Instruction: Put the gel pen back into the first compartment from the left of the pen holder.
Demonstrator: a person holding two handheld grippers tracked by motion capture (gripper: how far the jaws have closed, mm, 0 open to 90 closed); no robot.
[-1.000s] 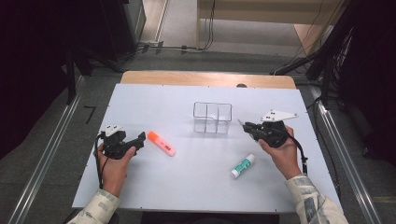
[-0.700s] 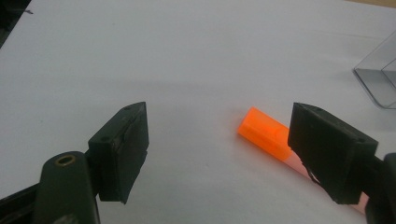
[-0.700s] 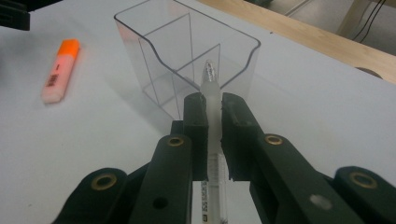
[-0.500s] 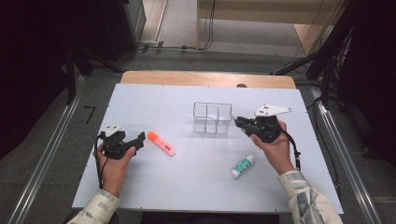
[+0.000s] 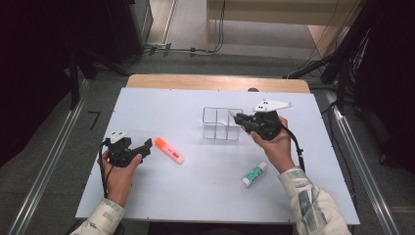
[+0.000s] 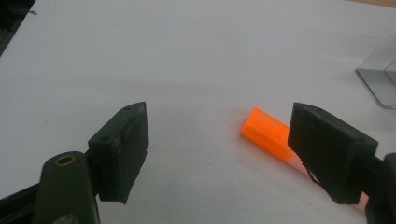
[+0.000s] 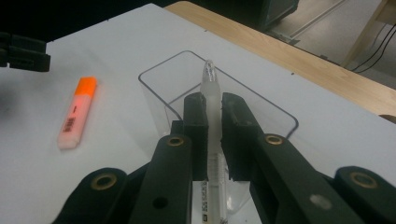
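Right gripper point(image 5: 240, 119) pinching a slim translucent pen with a clear barrel point(image 7: 211, 100); both pads pressed flat against its sides. Pen tip pointing away from the hand, over the near right edge of the clear plastic two-compartment box point(image 5: 222, 123), as seen in the right gripper view. Cannot tell whether the pen tip touches the box wall.

Box standing upright at mid-table, slightly right of centre, on the white table point(image 5: 195, 196).

Left gripper point(image 5: 145, 146) resting low at the near left of the table, jaws spread wide, nothing between them. In the left gripper view its pads are apart with bare table between.

Orange highlighter marker with a pale pink cap end point(image 5: 169, 150) lying flat just right of the left gripper, well left of the box.

White glue stick with a green label point(image 5: 254, 174) lying flat at the near right, just beside the right forearm, apart from the box.
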